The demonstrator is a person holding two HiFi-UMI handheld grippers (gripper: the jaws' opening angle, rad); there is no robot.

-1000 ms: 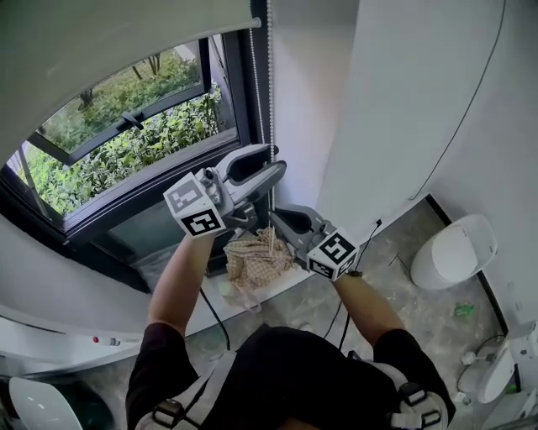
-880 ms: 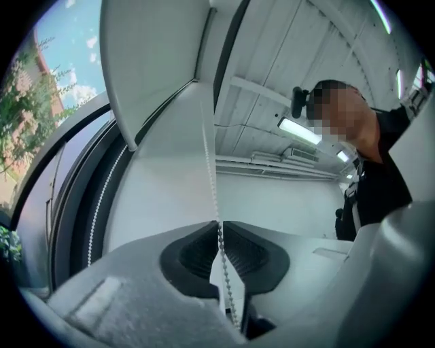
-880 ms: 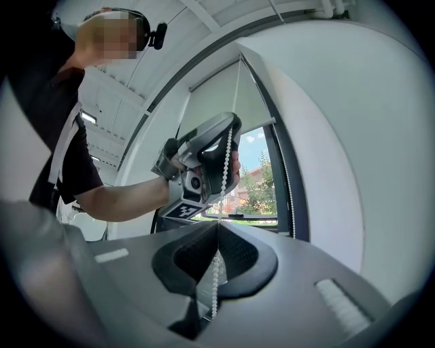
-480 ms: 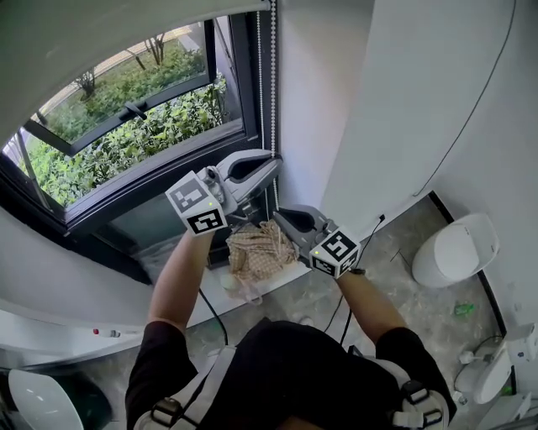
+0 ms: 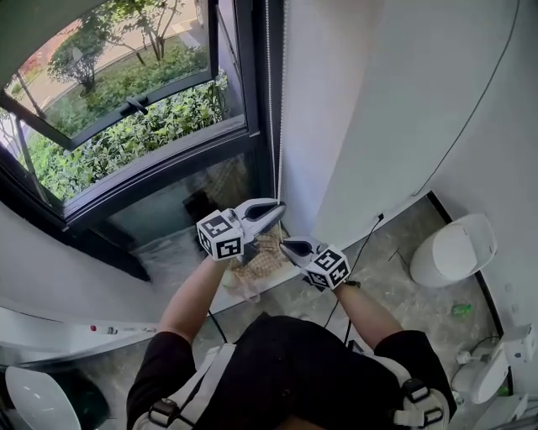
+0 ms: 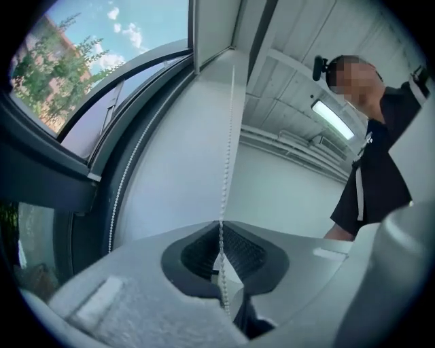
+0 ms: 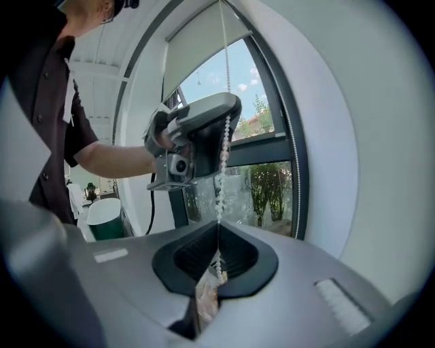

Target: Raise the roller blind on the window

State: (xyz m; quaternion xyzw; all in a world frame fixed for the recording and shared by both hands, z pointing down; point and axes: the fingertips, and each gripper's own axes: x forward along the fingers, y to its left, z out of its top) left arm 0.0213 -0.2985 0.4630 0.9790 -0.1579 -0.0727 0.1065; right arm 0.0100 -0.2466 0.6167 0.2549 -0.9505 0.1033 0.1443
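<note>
Only close up, not overhead: left gripper (image 6: 221,234), just closed, and right gripper (image 7: 219,231) tight on bead chain (image 6: 228,136).

- The left gripper (image 5: 276,208) and right gripper (image 5: 286,245) are shown lower on the bead chain (image 5: 278,126).
- The left gripper's jaws, just closing, are clamped on the chain.
- The roller blind (image 5: 34,21) is drawn higher, and more window (image 5: 126,126) is uncovered.
</note>
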